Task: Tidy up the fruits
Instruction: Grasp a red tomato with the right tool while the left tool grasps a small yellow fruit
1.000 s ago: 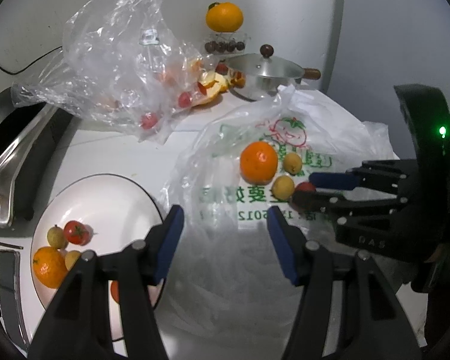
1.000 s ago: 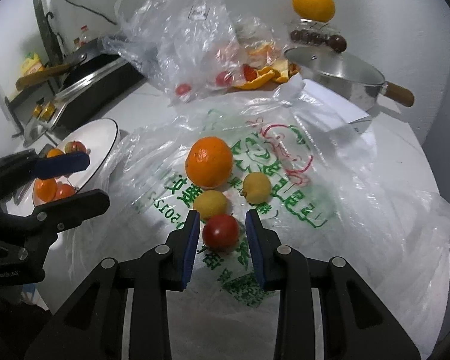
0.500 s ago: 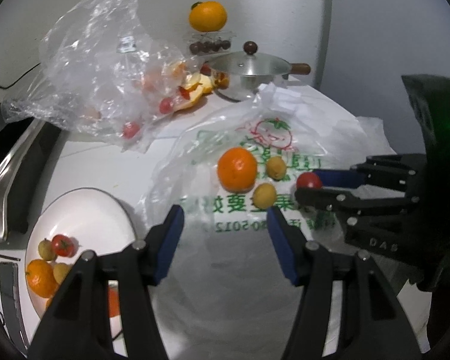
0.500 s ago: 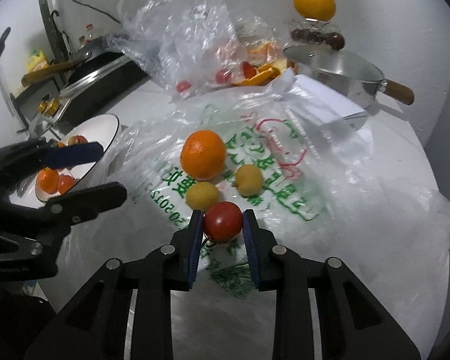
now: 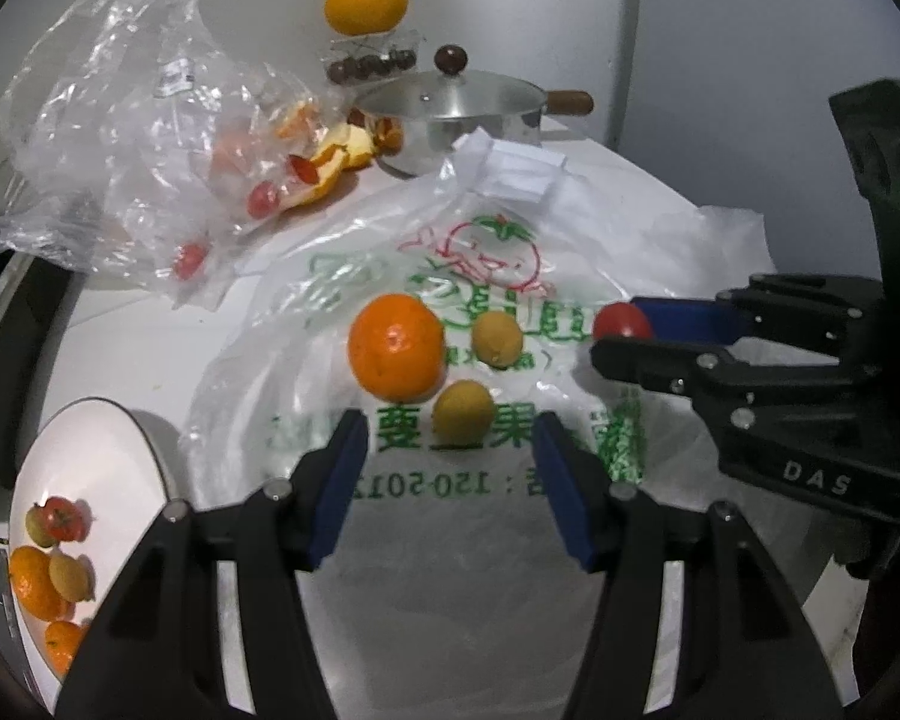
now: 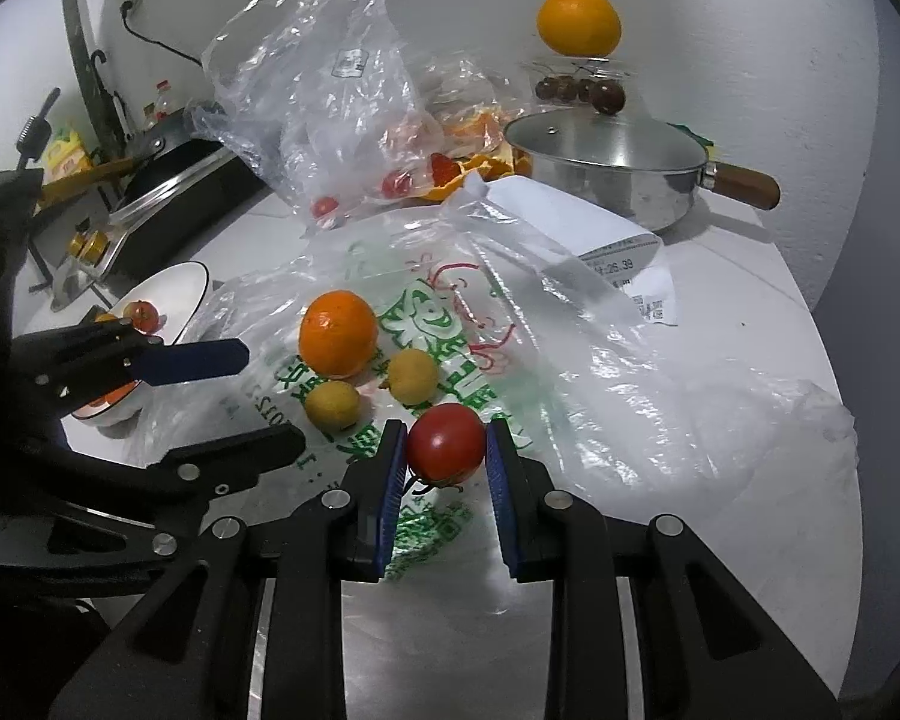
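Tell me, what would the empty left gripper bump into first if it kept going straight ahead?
Probably the small yellow fruit lying on the printed plastic bag, right ahead between the left gripper's open fingers; depth is hard to judge.

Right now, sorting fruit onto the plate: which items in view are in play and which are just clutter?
In play:
- tomato held in the right gripper
- orange and two yellow fruits on the printed bag
- plate with fruit on it
- left gripper, open, empty

Lying about:
- lidded pot
- clear bag with peels
- receipt
- stove
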{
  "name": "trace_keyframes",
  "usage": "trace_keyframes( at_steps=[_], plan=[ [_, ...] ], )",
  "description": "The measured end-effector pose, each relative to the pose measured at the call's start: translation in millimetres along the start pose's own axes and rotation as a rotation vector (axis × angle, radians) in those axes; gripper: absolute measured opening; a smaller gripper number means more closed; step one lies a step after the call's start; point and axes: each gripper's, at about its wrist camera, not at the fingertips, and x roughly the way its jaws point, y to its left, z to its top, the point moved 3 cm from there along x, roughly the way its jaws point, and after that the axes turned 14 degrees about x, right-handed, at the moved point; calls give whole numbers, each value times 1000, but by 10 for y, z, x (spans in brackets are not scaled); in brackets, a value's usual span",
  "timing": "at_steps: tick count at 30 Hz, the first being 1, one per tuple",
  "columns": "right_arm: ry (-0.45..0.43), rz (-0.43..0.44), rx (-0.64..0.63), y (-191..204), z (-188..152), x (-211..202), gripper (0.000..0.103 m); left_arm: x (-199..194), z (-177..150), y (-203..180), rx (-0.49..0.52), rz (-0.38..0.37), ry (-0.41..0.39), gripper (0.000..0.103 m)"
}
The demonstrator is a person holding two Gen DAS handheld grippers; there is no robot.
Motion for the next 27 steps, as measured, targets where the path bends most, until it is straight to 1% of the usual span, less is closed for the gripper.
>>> trace_keyframes(
  at_steps=[7,8,12,15,16,18,19,20,21,27],
  plan=[
    [-6,19,19,-87,12,8,28,175,60,-55,-1,-12,30,58],
    [-7,20,20,-90,11,6,28,205,64,-53,-4,-14,37,53],
    [-8,29,21,-112,13,8,28,299,83,-58,-10,-20,54,51],
    [-8,37,22,-123,13,13,28,333,89,-74,-7,-24,61,42],
    [-9,39,22,-126,13,16,28,347,88,-76,-6,-25,64,38],
    [-11,42,22,-131,14,17,28,360,88,-72,-5,-30,60,37],
    [-11,42,23,-135,15,19,28,365,91,-74,-5,-32,59,35],
    [-11,42,23,-136,15,20,28,368,93,-75,-3,-35,56,29],
    [-11,42,24,-138,16,22,28,369,95,-77,-1,-39,54,26],
    [-11,32,28,-135,16,35,28,351,83,-72,1,-59,45,26]
  ],
)
